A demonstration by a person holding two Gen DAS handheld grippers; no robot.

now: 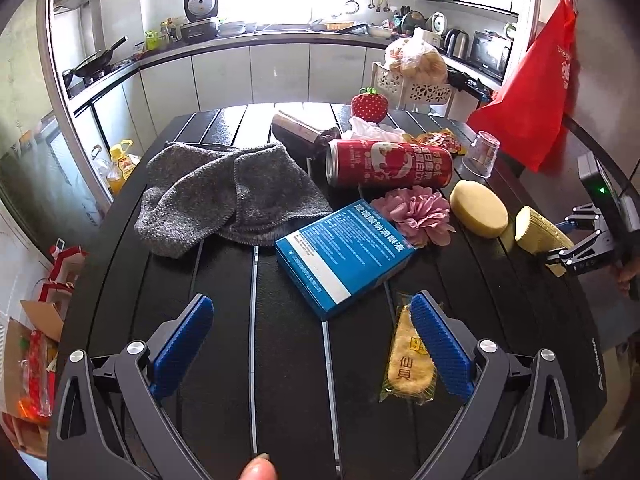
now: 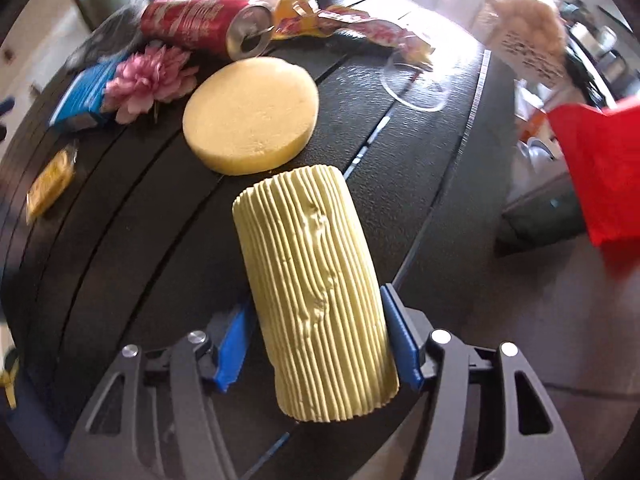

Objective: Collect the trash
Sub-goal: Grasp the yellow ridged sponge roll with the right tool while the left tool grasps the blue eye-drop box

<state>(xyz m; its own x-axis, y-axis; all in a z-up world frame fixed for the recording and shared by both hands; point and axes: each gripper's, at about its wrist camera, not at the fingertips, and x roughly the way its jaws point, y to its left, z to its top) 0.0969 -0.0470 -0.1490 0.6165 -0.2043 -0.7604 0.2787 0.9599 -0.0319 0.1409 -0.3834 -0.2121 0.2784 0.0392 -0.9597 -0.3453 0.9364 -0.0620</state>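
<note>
My right gripper [image 2: 316, 344] is shut on a ribbed yellow stack of paper cupcake liners [image 2: 316, 288] and holds it above the black table's right part; it shows in the left wrist view [image 1: 538, 236] too. My left gripper [image 1: 312, 340] is open and empty, low over the table's near side. A wrapped rice cracker [image 1: 408, 364] lies by its right finger [image 1: 440, 344]. A blue box [image 1: 344, 252], a red can [image 1: 390, 164] on its side, a clear plastic cup [image 1: 482, 154], snack wrappers [image 1: 438, 140] and a white tissue [image 1: 372, 130] lie on the table.
A grey cloth [image 1: 232, 196], a pink flower [image 1: 416, 212], a round yellow sponge [image 1: 478, 208], a strawberry toy [image 1: 369, 105] and a dark bottle [image 1: 298, 130] are on the slatted black table [image 1: 224, 312]. A red bag [image 1: 536, 92] hangs at the right. Kitchen counters run behind.
</note>
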